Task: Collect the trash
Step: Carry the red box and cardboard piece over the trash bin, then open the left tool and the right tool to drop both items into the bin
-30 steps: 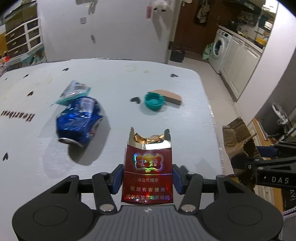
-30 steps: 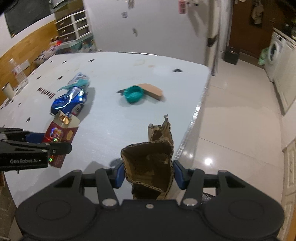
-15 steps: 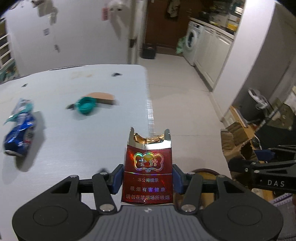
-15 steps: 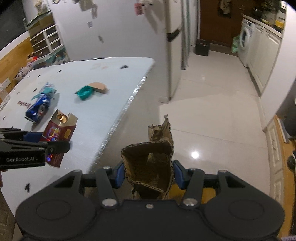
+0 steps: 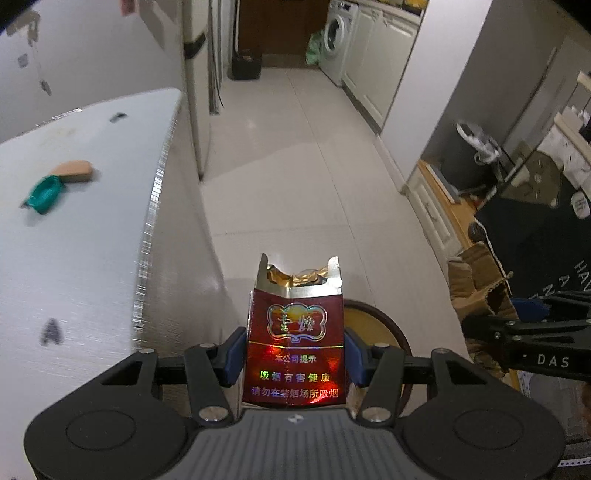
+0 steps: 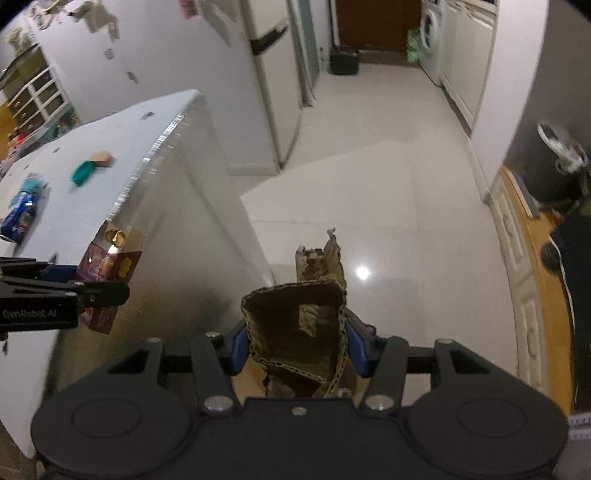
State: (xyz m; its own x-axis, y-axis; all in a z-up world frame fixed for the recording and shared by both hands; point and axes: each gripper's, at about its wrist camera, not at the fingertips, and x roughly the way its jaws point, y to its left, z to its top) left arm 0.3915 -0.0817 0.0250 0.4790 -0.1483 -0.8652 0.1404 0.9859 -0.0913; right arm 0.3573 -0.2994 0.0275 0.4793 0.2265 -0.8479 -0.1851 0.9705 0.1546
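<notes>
My left gripper (image 5: 295, 354) is shut on a torn red cigarette pack (image 5: 295, 332) and holds it past the table's right edge, over a round brown-rimmed bin (image 5: 373, 325) on the floor. The pack also shows in the right wrist view (image 6: 110, 266). My right gripper (image 6: 295, 347) is shut on a torn piece of brown cardboard (image 6: 299, 321), held above the floor to the right of the table; it also shows in the left wrist view (image 5: 476, 280).
The white table (image 5: 74, 258) still bears a teal cap (image 5: 44, 190), a tan cardboard scrap (image 5: 74, 170) and a crushed blue can (image 6: 18, 218). A fridge (image 6: 269, 92) stands behind the table. The tiled floor (image 6: 388, 166) runs toward a washing machine (image 5: 336, 33).
Both grippers have swung to the right, off the table and out over the floor, each still holding its item. The bin has come into view under the left gripper.
</notes>
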